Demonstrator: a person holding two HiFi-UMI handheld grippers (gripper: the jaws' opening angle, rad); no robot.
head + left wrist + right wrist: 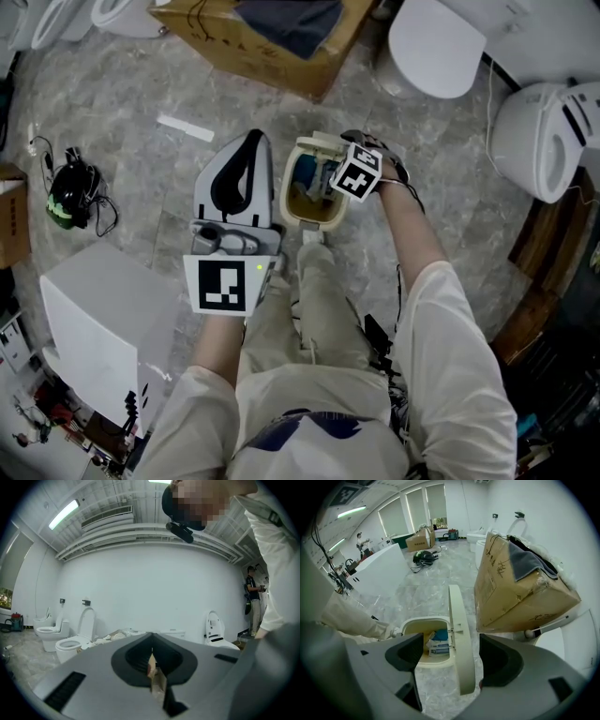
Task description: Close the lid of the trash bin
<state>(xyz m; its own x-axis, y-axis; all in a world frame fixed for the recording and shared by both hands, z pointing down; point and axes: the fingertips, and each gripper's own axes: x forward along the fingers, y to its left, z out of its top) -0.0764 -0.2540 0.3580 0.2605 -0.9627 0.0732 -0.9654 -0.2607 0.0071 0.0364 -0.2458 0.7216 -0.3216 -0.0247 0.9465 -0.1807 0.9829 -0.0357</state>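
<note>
Between your right gripper's (451,644) wide-open jaws stands the lid (457,611), upright on edge and nearer the right jaw; contact not confirmed. Trash bin (433,664) is open on the marble floor (436,585), packaging inside, with a cardboard box (520,588) beside it. Your left gripper (151,641) has its jaws pressed together, aimed at a white wall (150,592).

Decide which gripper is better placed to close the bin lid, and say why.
Right. The right gripper has open jaws with the raised lid between them, above the bin. The left gripper is shut and faces the far wall, not the bin.
</note>
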